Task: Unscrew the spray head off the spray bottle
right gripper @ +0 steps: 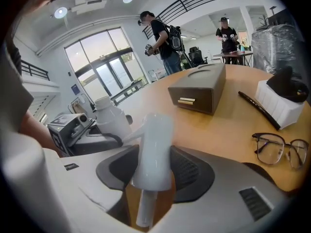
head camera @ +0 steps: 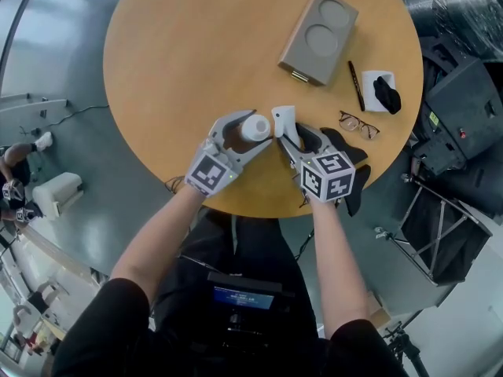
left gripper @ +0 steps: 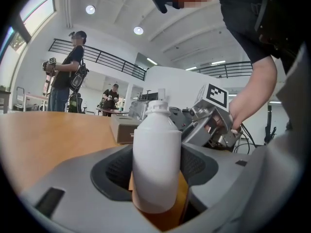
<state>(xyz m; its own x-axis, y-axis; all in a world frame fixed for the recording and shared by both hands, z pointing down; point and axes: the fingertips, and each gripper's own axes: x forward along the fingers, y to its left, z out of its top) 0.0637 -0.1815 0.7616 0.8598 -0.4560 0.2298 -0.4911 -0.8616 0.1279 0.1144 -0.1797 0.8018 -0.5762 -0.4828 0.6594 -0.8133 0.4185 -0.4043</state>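
Note:
My left gripper (head camera: pixel 250 129) is shut on a white spray bottle (head camera: pixel 256 126) near the round table's front edge. In the left gripper view the bottle (left gripper: pixel 156 159) stands upright between the pads, its threaded neck bare. My right gripper (head camera: pixel 292 138) is shut on the white spray head (head camera: pixel 284 122), just right of the bottle and apart from it. In the right gripper view the spray head (right gripper: pixel 154 149) sits tilted between the pads with its thin tube hanging below. The bottle (right gripper: pixel 111 118) shows to the left there.
On the wooden table (head camera: pixel 181 61) lie a grey-brown box (head camera: pixel 318 36), a black pen (head camera: pixel 355 85), a pair of glasses (head camera: pixel 359 125) and a white block with a black thing on it (head camera: pixel 383 91). People stand in the far background.

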